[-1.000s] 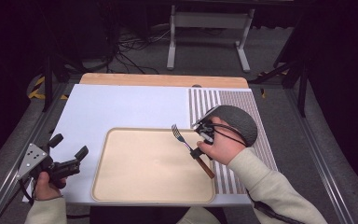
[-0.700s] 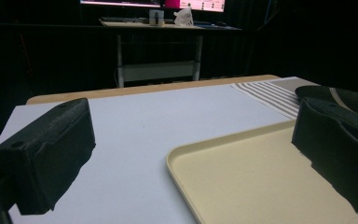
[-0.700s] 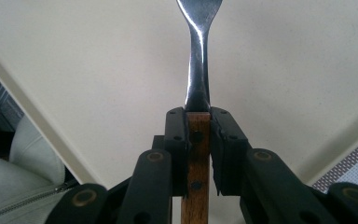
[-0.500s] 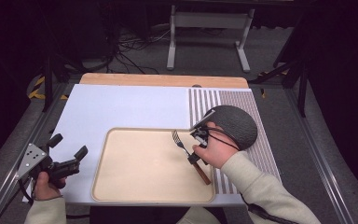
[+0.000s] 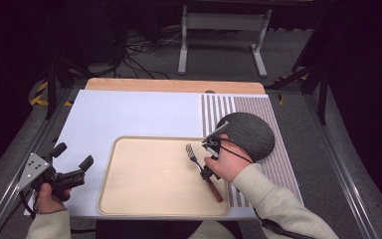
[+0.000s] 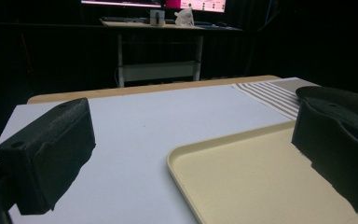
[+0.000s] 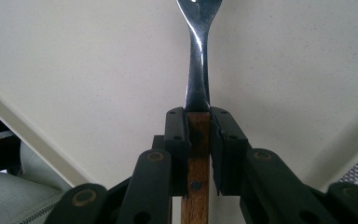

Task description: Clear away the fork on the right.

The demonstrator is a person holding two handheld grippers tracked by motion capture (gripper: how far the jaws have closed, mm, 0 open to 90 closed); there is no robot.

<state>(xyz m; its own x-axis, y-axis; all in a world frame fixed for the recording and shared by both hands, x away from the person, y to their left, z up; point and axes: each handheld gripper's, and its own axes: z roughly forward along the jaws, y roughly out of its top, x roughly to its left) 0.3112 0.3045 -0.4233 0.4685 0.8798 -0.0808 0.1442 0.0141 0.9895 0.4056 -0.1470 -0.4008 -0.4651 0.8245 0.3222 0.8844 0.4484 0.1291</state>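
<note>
A fork (image 5: 199, 164) with a steel head and a wooden handle (image 7: 196, 154) hangs low over the right part of the cream tray (image 5: 144, 194), tines toward the far side. My right gripper (image 5: 206, 172) is shut on the fork's handle; in the right gripper view both pads clamp the wood just below the steel neck, above the cream tray (image 7: 74, 70). My left gripper (image 5: 74, 167) rests near the table's front left corner, jaws open and wide apart with nothing between them. In the left gripper view the tray's near corner (image 6: 182, 161) lies between its two black pads.
A dark grey round dish (image 5: 248, 134) sits on the striped mat (image 5: 234, 107) right of the tray. A white sheet (image 5: 129, 112) covers the table behind the tray. A wooden strip (image 5: 174, 85) runs along the far edge. Metal rails border both table sides.
My right gripper has sunk toward the tray with the fork and shifted slightly left. The left gripper has stayed in place.
</note>
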